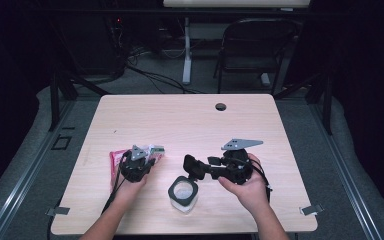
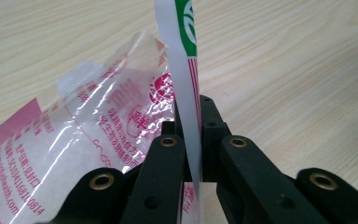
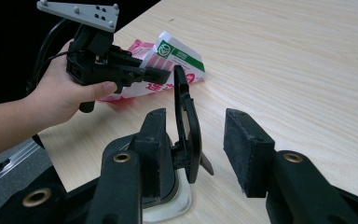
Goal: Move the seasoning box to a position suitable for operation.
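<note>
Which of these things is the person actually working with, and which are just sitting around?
In use:
- packet, pinched in the left gripper
- clear bag under it
- jar with its black flip lid up, by the open right gripper

Just there:
- folding chair
- floor cables

White/green sachet (image 2: 184, 70) upright, edge-on, beside pink clear packet (image 2: 70, 140), prob. torn open.

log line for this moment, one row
left gripper: shut on sachet | right gripper: open beside container, flip lid up | wrapper on table
</note>
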Available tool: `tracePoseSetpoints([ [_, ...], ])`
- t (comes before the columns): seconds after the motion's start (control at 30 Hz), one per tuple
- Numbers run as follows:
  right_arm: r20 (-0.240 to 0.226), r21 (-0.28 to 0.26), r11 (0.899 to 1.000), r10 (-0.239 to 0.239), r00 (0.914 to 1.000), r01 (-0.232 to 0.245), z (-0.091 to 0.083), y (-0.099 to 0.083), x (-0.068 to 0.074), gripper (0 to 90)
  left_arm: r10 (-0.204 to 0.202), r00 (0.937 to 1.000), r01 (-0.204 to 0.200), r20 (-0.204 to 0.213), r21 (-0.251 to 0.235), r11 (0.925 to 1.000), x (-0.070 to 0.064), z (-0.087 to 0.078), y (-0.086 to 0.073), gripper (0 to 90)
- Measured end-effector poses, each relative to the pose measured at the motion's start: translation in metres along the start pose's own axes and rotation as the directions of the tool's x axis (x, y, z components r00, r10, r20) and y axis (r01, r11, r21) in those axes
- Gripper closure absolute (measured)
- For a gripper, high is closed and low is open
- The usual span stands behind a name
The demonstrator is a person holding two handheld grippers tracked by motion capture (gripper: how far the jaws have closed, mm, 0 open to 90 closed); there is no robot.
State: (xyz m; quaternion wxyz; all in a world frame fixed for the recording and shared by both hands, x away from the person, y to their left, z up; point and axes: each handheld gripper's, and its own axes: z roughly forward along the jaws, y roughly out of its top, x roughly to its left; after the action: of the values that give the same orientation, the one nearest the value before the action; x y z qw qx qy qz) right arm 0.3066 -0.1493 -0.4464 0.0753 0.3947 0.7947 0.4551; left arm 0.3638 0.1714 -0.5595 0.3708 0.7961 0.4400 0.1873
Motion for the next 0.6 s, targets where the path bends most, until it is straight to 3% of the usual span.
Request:
tracePoseSetpoints([
  [0.13,0.001,-0.004,1.0,-0.003,1.0,0.003,0.0005,-0.0003,-0.0001,59.3,-0.023,0.9997,0.023,-0.001,-0.005,0.9997,0.0036,-0.0002,-0.0007,88.2],
  [0.27,-0.004,-0.003,1.0,0.0,1.0,0.0,0.0004,-0.0005,-0.0008,58.9,-0.013,0.9996,0.013,-0.023,0.001,0.9999,0.0048,0.0004,-0.0031,88.3],
  [0.47,-0.009,-0.001,1.0,0.005,1.0,-0.005,0.0002,-0.0006,-0.0009,58.1,-0.052,0.9978,0.052,-0.042,-0.008,0.9986,0.0051,0.0001,-0.0038,89.9],
  [0.6,-0.009,-0.001,1.0,0.006,0.9999,-0.006,0.0004,-0.0006,-0.001,58.1,-0.046,0.9982,0.045,-0.038,-0.014,0.9989,0.0044,-0.0006,-0.0039,89.9],
])
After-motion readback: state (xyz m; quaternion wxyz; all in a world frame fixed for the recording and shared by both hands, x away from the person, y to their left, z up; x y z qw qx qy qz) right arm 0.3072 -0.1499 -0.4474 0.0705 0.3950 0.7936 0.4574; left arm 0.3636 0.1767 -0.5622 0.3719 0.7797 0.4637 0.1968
